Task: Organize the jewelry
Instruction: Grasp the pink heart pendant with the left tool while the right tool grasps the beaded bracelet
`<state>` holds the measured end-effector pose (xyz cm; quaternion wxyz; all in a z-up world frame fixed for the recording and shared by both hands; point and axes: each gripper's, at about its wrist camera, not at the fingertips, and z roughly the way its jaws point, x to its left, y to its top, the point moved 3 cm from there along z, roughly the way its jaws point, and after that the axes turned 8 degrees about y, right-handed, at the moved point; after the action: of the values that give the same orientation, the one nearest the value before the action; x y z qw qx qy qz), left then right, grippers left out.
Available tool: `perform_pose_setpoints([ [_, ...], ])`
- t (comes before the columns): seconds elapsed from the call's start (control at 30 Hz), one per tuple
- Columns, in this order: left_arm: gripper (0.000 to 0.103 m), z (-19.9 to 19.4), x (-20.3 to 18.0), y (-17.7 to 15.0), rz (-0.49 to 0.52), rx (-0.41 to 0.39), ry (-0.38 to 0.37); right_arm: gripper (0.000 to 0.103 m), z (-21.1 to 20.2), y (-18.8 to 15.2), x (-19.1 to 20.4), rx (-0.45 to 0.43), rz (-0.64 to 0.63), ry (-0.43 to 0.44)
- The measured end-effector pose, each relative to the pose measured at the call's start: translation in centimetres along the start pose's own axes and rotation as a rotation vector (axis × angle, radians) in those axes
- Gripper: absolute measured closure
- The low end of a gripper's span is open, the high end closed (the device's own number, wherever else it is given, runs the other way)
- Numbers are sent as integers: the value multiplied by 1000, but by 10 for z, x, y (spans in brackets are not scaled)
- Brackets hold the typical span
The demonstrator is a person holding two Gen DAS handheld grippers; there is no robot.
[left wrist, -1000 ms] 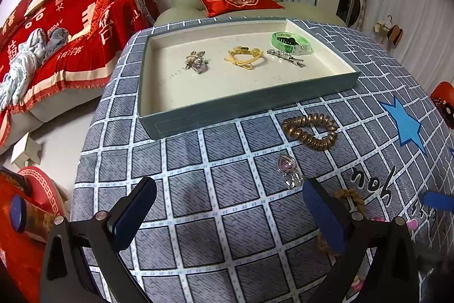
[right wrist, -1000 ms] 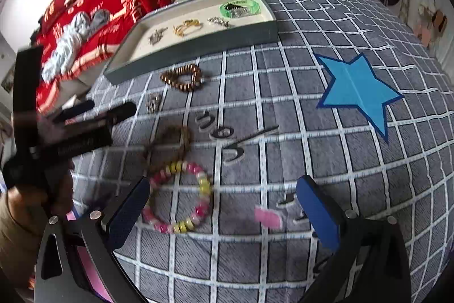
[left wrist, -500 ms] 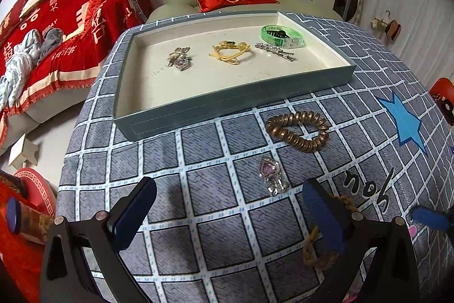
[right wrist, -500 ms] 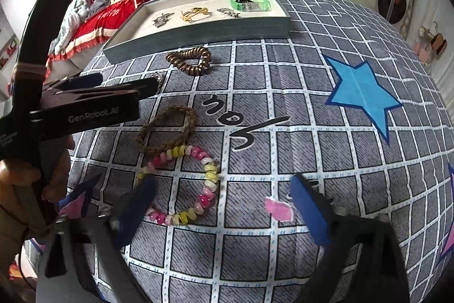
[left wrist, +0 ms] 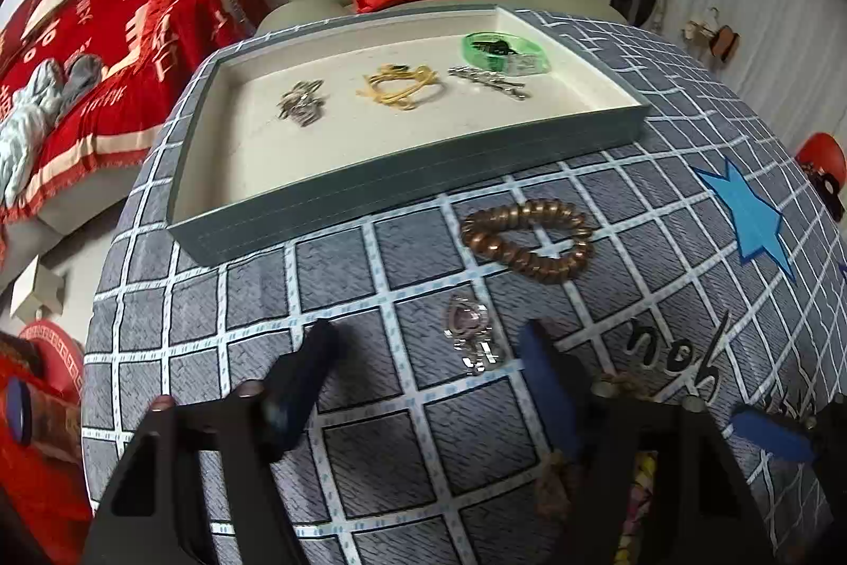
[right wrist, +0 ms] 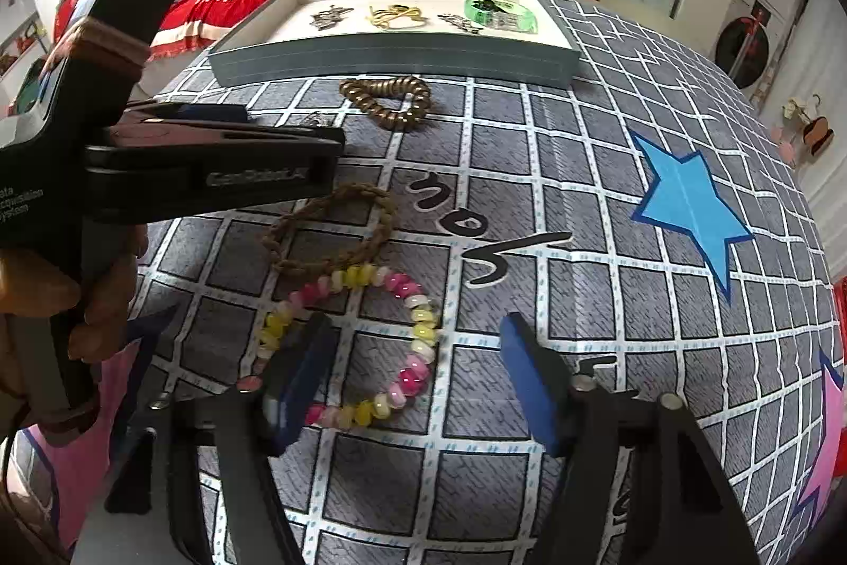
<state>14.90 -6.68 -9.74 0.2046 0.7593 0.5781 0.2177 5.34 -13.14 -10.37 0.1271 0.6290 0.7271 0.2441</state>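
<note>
- Blue-padded left gripper (left wrist: pixel 426 371) fills the bottom of its view, jaws apart but narrower than a second ago; it now sits lower over the cloth, with the silver-and-pink charm (left wrist: pixel 470 334) lying between its fingertips, untouched
- right gripper (right wrist: pixel 415 366) at the bottom of its view, jaws apart, also narrower than before; the pink-and-yellow bead bracelet (right wrist: pixel 353 342) has come from mid-frame to lie between the pads, its left side against the left pad
- braided brown cord (right wrist: pixel 331 231) just beyond the beads, touching them; in mid-left of that view the left tool's black body now looms large over it
- coiled bronze bracelet (left wrist: pixel 526 239) in centre frame of the left view, just before the tray, bigger than earlier
- grey tray (left wrist: pixel 402 173) in the upper middle, resting on the checked tablecloth (left wrist: pixel 349 459); inside, left to right: silver piece (left wrist: pixel 300 104), gold chain (left wrist: pixel 402 88), silver clip (left wrist: pixel 489 80), green bangle (left wrist: pixel 503 48), all unmoved
</note>
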Motion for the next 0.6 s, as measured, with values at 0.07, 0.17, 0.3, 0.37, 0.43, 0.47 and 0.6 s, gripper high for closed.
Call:
perform_pose_setpoints([
  [0.07,34,-3,-5,-1,17,-8,-13,49,0,1,3,2,-9,6],
  [0.17,57,-7,-8,-3,32,-20,-30,56,-1,1,7,7,-14,10],
  [0.3,71,-10,-6,-6,31,-29,-39,84,-1,3,10,13,-17,16],
  [0.37,71,-12,-3,-9,18,-30,-48,93,-1,3,10,13,-18,27],
  [0.43,71,-15,1,-11,3,-33,-60,93,-2,3,7,11,-7,42],
  [0.47,71,-17,4,-11,-3,-37,-63,93,-3,2,6,10,2,50],
  [0.6,71,-24,12,-12,-23,-47,-68,93,-6,0,-8,-1,68,95],
])
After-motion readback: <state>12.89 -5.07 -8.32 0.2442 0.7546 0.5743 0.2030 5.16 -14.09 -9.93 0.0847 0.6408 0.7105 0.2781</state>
